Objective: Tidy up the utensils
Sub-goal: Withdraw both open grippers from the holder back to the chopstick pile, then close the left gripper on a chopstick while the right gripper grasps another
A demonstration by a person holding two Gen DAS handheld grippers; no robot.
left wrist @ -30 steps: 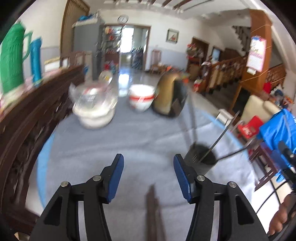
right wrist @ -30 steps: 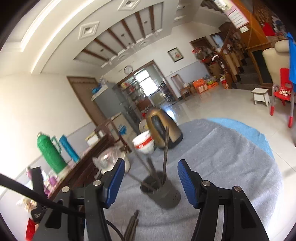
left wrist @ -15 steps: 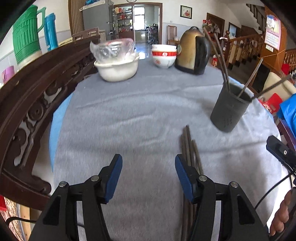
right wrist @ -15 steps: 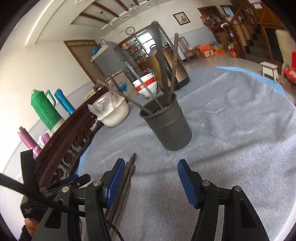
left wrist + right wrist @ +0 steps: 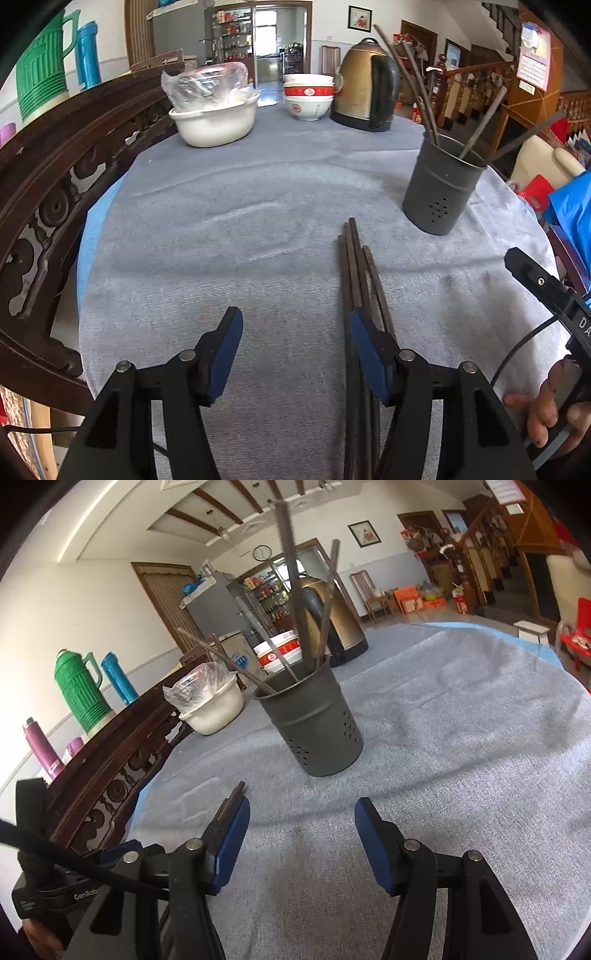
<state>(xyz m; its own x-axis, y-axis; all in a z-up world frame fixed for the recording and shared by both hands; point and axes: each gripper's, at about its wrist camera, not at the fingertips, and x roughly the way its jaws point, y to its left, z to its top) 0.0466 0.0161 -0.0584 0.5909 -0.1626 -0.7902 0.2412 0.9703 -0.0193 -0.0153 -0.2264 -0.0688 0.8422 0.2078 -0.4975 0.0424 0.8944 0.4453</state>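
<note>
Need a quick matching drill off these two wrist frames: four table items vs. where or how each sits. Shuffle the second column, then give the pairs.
1. dark grey perforated metal utensil holder
2. loose dark brown chopsticks
3. white plastic basin
4. brass-coloured electric kettle

A. lying flat on the cloth
B. standing beside stacked red-and-white bowls
C. upright, chopsticks sticking out
D. holds a clear plastic bag

Pairs: 1-C, 2-A, 3-D, 4-B

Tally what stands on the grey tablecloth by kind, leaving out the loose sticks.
Utensil holder: 1
Kettle: 1
White basin: 1
Stack of bowls: 1
Total: 4
</note>
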